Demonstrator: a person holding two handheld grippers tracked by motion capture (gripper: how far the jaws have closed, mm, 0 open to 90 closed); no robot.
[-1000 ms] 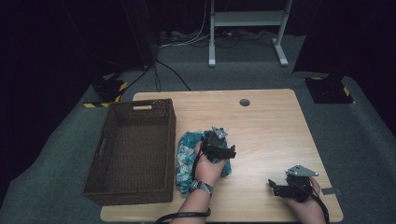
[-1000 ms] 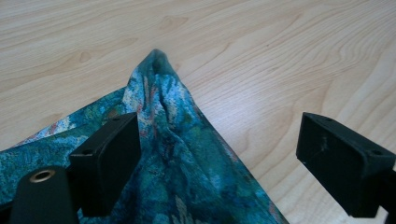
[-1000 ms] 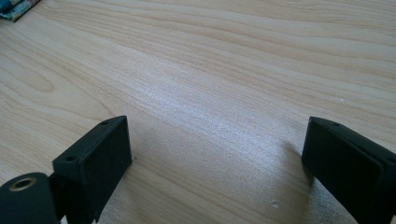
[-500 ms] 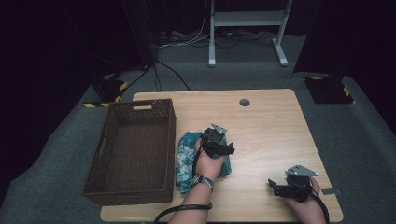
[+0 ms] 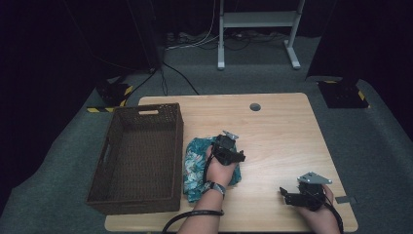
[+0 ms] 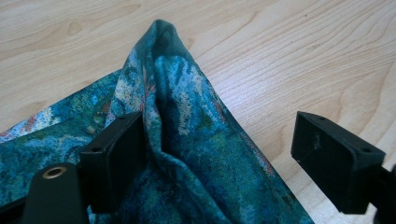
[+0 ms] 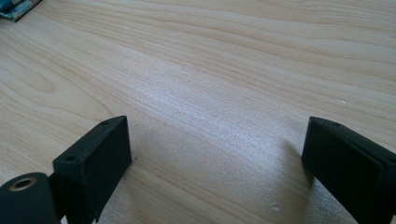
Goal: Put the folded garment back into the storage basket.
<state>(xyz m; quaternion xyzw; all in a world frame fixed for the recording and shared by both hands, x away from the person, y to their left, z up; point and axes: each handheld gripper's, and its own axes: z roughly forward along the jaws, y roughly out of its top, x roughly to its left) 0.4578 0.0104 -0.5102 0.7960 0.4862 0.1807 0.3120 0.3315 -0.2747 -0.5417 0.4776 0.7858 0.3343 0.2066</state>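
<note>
A teal floral cloth (image 5: 195, 168) lies crumpled on the wooden table (image 5: 282, 131), just right of the basket. My left gripper (image 5: 220, 145) hangs over the cloth's right part. In the left gripper view a raised fold of the cloth (image 6: 187, 107) stands between the wide-apart jaws of the left gripper (image 6: 219, 135). The fold brushes the left pad (image 6: 119, 154) and the right pad is clear of it, so the gripper is open. My right gripper (image 5: 286, 195) rests near the front right edge, open over bare wood (image 7: 217, 135), with nothing between its fingers.
A brown wicker basket (image 5: 178, 146) stands at the table's left side, beside the cloth. A small round hole (image 5: 254, 107) sits near the far edge. A corner of the cloth (image 7: 14, 7) lies far off in the right gripper view. Dark floor and a metal stand (image 5: 221, 39) lie beyond the table.
My left gripper has crept a little farther across the cloth and slightly lower. The right hand has kept still.
</note>
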